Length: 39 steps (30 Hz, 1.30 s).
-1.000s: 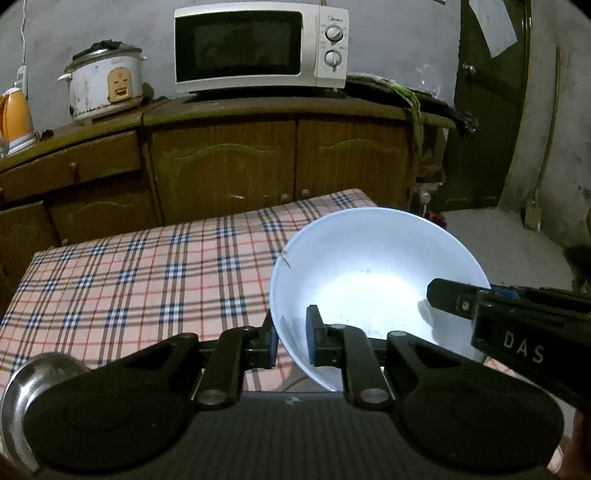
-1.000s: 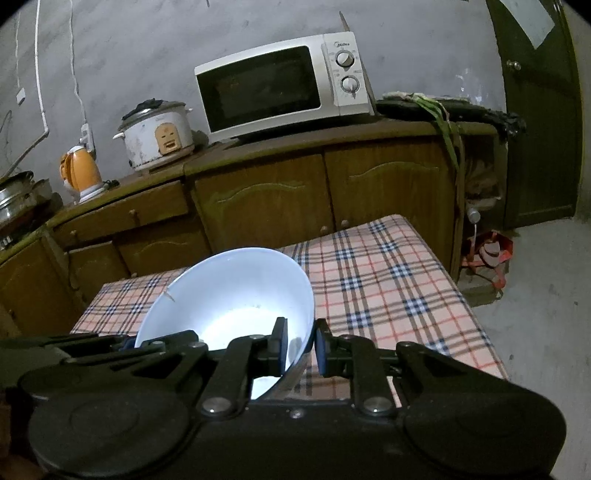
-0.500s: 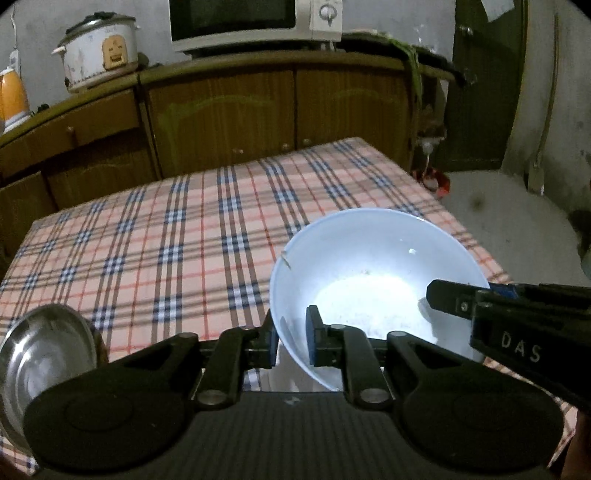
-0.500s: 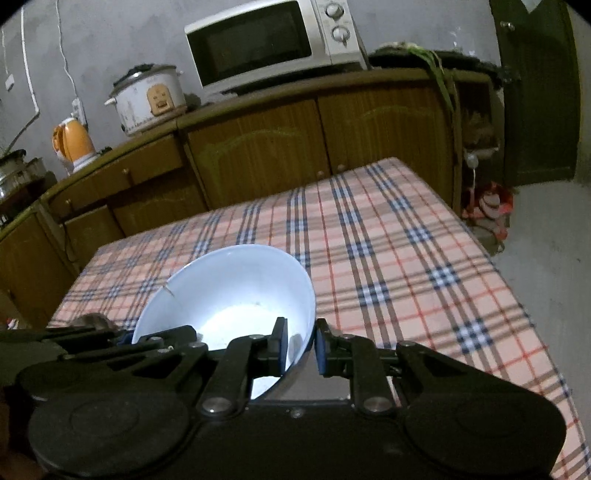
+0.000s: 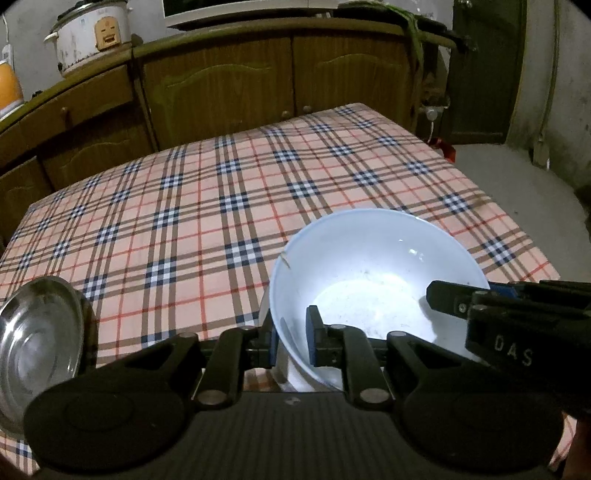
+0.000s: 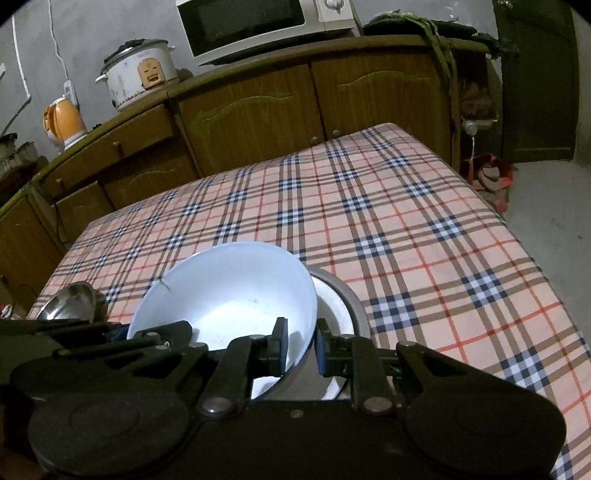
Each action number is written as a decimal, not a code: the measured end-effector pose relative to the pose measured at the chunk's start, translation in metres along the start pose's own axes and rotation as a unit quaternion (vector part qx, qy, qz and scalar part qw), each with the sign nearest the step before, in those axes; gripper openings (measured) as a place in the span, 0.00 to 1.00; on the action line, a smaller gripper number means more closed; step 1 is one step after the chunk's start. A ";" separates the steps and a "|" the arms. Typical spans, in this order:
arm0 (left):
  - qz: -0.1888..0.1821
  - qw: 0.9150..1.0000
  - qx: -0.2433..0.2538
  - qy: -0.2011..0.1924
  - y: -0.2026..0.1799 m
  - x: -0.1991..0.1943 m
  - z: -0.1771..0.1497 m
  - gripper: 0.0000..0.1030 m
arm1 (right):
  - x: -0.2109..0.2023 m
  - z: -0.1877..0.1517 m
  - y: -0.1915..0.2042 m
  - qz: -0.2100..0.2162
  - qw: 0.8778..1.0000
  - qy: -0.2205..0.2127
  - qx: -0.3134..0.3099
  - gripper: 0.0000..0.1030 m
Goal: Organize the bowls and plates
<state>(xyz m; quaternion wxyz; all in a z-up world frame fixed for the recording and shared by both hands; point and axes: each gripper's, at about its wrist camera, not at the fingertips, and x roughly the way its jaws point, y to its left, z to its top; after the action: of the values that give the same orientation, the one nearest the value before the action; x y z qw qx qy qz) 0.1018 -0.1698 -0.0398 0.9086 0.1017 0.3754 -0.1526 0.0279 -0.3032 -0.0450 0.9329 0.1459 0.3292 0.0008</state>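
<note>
Bowl [image 5: 376, 280] of pale white-blue plastic hangs tilted over the near part of the checked tablecloth [image 5: 229, 192], gripped on its rim from two sides: the left gripper [image 5: 291, 343] is clenched on the rim's near left edge, one pad outside the wall and one inside, and the right gripper [image 6: 301, 345] is clenched on the opposite edge in the same way. In the left wrist view the right gripper [image 5: 436, 295] reaches in from the right with its tip at the bowl's rim. In the right wrist view the bowl [image 6: 229, 291] sits above and partly over a metal basin [image 6: 351, 299] with a white inside, which rests on the cloth just under and to the right of it; whether the two touch cannot be told. A shiny steel plate [image 5: 37, 343] lies at the near left corner of the table, well apart from the bowl, and shows in the right wrist view as a steel plate [image 6: 70, 301] at the left edge. Behind the table stands a brown wooden cabinet [image 6: 258, 110] carrying a rice cooker [image 6: 138, 77], an orange kettle [image 6: 62, 120] and a microwave [image 6: 258, 22]
</note>
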 end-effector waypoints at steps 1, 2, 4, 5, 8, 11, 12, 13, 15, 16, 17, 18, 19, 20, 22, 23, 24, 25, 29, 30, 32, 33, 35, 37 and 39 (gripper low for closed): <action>0.000 1.000 0.001 0.001 0.000 0.002 0.000 0.15 | 0.001 -0.001 0.000 -0.001 1.000 0.000 0.000 0.21; 0.000 1.000 0.001 0.001 -0.001 0.003 -0.001 0.15 | 0.002 -0.002 0.000 -0.002 1.000 0.001 0.000 0.21; 0.000 1.000 0.001 0.003 -0.001 0.005 -0.002 0.15 | 0.004 -0.004 0.000 -0.005 1.000 0.001 -0.003 0.21; -0.001 1.000 0.000 0.003 -0.001 0.006 -0.003 0.15 | 0.005 -0.004 0.000 -0.006 1.000 0.001 -0.004 0.21; 0.001 1.000 0.005 -0.003 -0.003 0.008 -0.004 0.15 | 0.008 -0.005 0.000 -0.010 1.000 0.001 -0.008 0.21; -0.003 1.000 0.000 -0.005 -0.003 0.009 -0.004 0.16 | 0.010 -0.006 0.000 -0.015 1.000 0.000 -0.011 0.21; -0.004 1.000 0.000 -0.005 -0.004 0.010 -0.004 0.16 | 0.010 -0.006 0.000 -0.017 1.000 -0.001 -0.012 0.21; -0.004 1.000 0.001 -0.005 -0.005 0.011 -0.004 0.16 | 0.010 -0.007 -0.001 -0.020 1.000 -0.001 -0.013 0.21; -0.003 1.000 0.003 -0.005 -0.008 0.012 -0.005 0.16 | 0.011 -0.007 -0.002 -0.024 1.000 0.000 -0.013 0.21; -0.002 1.000 0.005 -0.005 -0.009 0.013 -0.006 0.17 | 0.013 -0.007 -0.003 -0.025 1.000 0.001 -0.012 0.21; -0.002 1.000 0.005 -0.007 -0.011 0.013 -0.006 0.18 | 0.013 -0.007 -0.005 -0.024 1.000 0.000 -0.009 0.21; -0.002 1.000 0.006 -0.008 -0.011 0.014 -0.006 0.18 | 0.013 -0.007 -0.006 -0.022 1.000 0.000 -0.007 0.21; -0.001 1.000 0.005 -0.008 -0.012 0.014 -0.006 0.19 | 0.013 -0.007 -0.006 -0.022 1.000 -0.001 -0.008 0.21; -0.002 1.000 0.004 -0.008 -0.011 0.014 -0.006 0.19 | 0.014 -0.007 -0.006 -0.022 1.000 -0.002 -0.009 0.21; -0.003 1.000 0.003 -0.009 -0.010 0.015 -0.006 0.21 | 0.014 -0.007 -0.005 -0.024 1.000 -0.003 -0.014 0.21; -0.004 1.000 0.003 -0.010 -0.010 0.015 -0.006 0.21 | 0.014 -0.008 -0.005 -0.024 1.000 -0.003 -0.015 0.21; -0.005 1.000 0.003 -0.012 -0.010 0.015 -0.007 0.22 | 0.015 -0.008 -0.005 -0.023 1.000 -0.003 -0.014 0.21; -0.005 1.000 0.002 -0.013 -0.010 0.015 -0.007 0.22 | 0.015 -0.008 -0.005 -0.023 1.000 -0.003 -0.014 0.21; -0.011 1.000 -0.006 -0.014 -0.009 0.016 -0.007 0.25 | 0.015 -0.008 -0.005 -0.017 1.000 0.000 -0.013 0.24; -0.013 1.000 -0.009 -0.014 -0.008 0.016 -0.007 0.25 | 0.015 -0.008 -0.005 -0.017 1.000 0.000 -0.013 0.24; -0.015 1.000 -0.013 -0.015 -0.007 0.015 -0.008 0.25 | 0.015 -0.007 -0.004 -0.017 1.000 0.002 -0.015 0.24; -0.015 1.000 -0.014 -0.015 -0.007 0.015 -0.008 0.26 | 0.015 -0.007 -0.004 -0.017 1.000 0.003 -0.015 0.24; -0.018 1.000 -0.016 -0.014 -0.006 0.015 -0.008 0.26 | 0.016 -0.006 -0.005 -0.017 1.000 0.006 -0.014 0.24; -0.020 1.000 -0.019 -0.013 -0.006 0.014 -0.008 0.26 | 0.016 -0.004 -0.005 -0.015 1.000 0.012 -0.013 0.26; -0.022 0.999 -0.022 -0.012 -0.005 0.014 -0.008 0.26 | 0.017 -0.002 -0.006 -0.009 1.000 0.020 -0.009 0.30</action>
<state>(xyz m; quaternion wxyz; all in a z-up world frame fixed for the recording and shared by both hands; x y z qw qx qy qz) 0.1041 -0.1753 -0.0553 0.9115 0.0715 0.3694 -0.1660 0.0392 -0.3070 -0.0581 0.9274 0.1344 0.3491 -0.0020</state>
